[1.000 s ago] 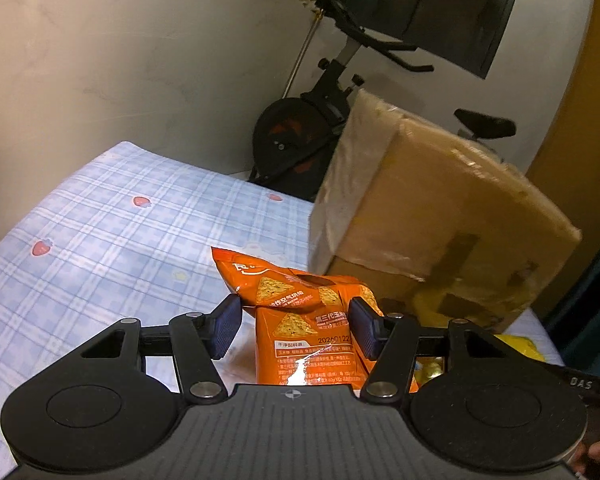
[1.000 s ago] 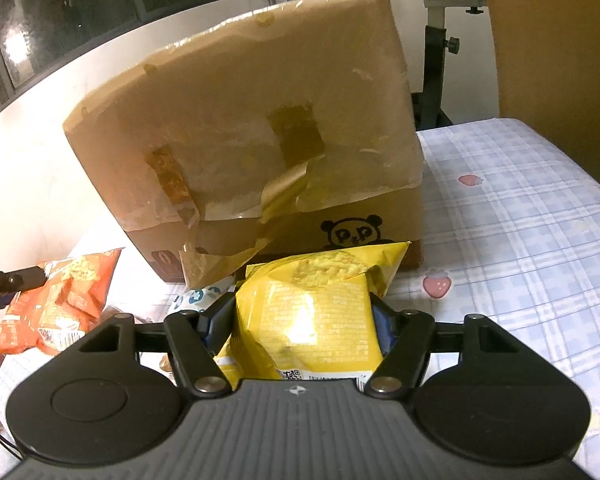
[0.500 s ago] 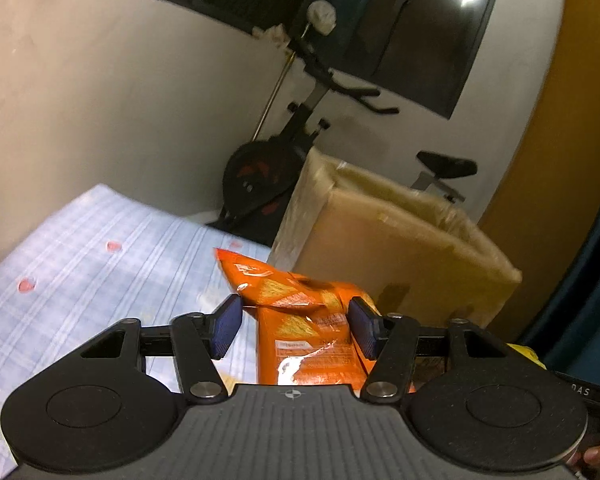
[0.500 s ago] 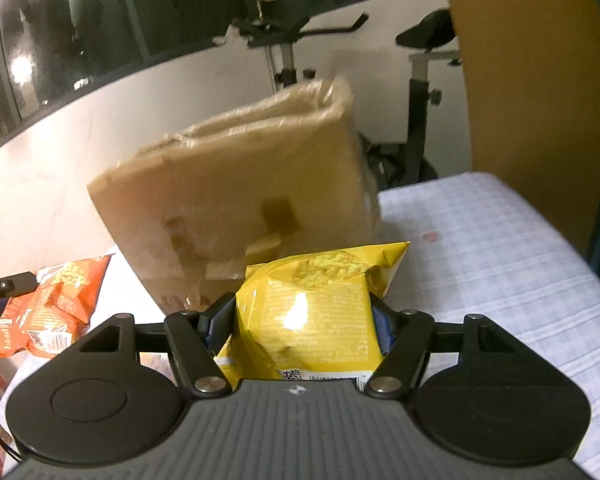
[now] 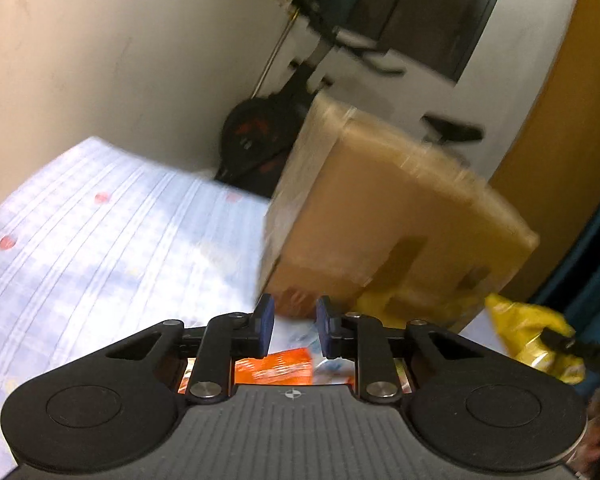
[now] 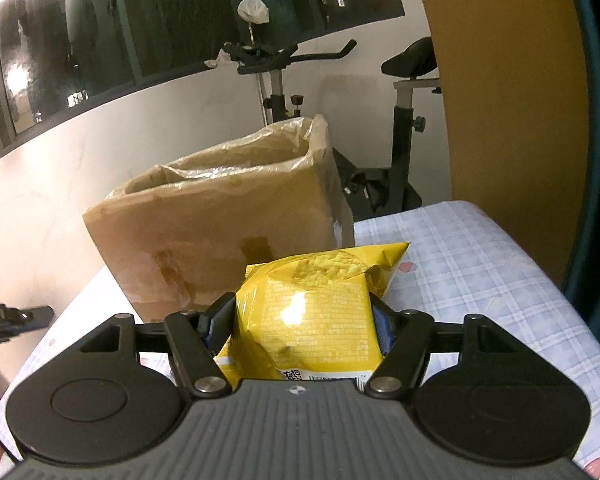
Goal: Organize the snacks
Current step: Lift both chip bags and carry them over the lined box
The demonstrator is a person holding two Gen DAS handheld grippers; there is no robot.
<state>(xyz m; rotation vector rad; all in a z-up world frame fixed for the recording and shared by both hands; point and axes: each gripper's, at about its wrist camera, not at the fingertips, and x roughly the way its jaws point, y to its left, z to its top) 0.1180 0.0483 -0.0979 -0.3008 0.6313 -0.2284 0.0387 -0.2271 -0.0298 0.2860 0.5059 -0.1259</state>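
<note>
Left gripper (image 5: 293,322): jaws closing, nothing between them; orange packet (image 5: 275,368) below.
Right gripper (image 6: 300,320): clamps yellow bag (image 6: 308,316).
Ahead: cardboard box (image 6: 219,224), top open.
Right: bare tablecloth (image 6: 480,272).

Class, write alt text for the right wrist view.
The right gripper grips a yellow snack bag between its jaws. Behind stands an open cardboard box lined with plastic, on a checked cloth.

I count one cardboard box (image 6: 219,236) on the checked cloth (image 6: 480,264), one yellow snack bag (image 6: 312,316), one orange snack bag (image 5: 275,368) near my left gripper (image 5: 293,322), and one exercise bike (image 6: 404,128) at the far wall.
</note>
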